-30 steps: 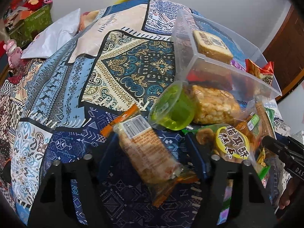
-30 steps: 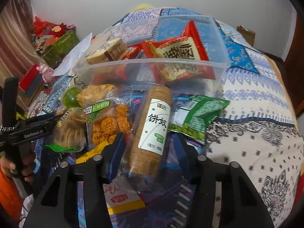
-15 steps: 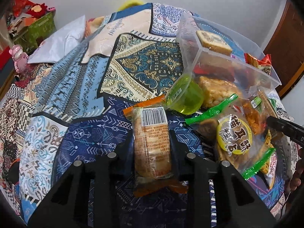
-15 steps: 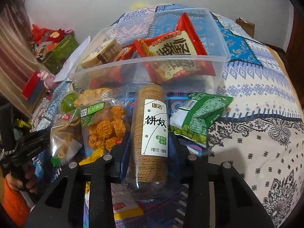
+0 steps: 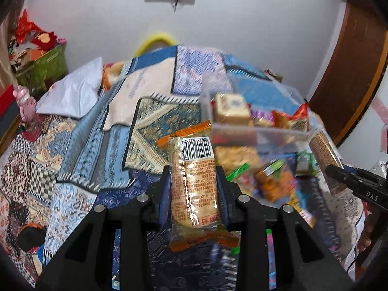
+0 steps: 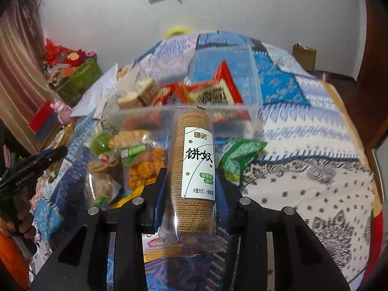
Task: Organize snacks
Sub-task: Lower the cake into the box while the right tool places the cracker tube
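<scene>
Left wrist view: left gripper clamped on an orange-ended biscuit packet, barcode up, raised above the patterned bedspread. Clear plastic bin of snacks beyond, loose snacks before it.

Right wrist view: right gripper clamped on a clear-wrapped cracker roll, lifted just before the same bin. Green pea packet beside it on the bedspread.

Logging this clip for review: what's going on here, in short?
A person is sorting snacks on a patterned bedspread, one gripper per hand. The left gripper is shut on an orange-ended biscuit packet; the right gripper clamps a clear sleeve of round crackers. Both are lifted toward the clear plastic bin, already partly filled. More snacks lie before it.
</scene>
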Demonstrator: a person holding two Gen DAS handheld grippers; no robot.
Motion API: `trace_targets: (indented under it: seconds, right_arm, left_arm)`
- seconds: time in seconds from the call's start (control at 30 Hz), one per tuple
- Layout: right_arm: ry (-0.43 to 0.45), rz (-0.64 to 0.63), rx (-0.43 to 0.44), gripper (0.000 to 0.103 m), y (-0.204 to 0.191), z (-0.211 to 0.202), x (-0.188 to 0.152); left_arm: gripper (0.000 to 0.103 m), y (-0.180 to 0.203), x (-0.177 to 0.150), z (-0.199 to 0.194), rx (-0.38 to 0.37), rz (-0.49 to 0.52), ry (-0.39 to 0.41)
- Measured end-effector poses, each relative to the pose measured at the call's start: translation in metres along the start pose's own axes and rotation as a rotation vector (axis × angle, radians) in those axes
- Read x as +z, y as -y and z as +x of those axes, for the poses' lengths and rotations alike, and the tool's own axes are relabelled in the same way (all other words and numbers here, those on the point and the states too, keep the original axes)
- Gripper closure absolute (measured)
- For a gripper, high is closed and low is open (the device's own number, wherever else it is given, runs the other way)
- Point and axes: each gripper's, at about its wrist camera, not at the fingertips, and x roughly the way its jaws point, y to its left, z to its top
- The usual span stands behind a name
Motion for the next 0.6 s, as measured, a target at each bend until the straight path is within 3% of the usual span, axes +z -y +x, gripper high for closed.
trace_targets:
  seconds: [0.3,0.6]
  right_arm:
    - [0.094,0.0,-0.021,0.069,0.006,-0.021,0.024]
    - [0.167,0.027,-0.043,0.069,0.024,-0.024,0.056]
  left_arm:
    - [0.069,0.041,0.037,-0.011,-0.062,0.057,0.079]
    - [0.069,0.081,0.072,0.011,-0.1,0.102,0.102]
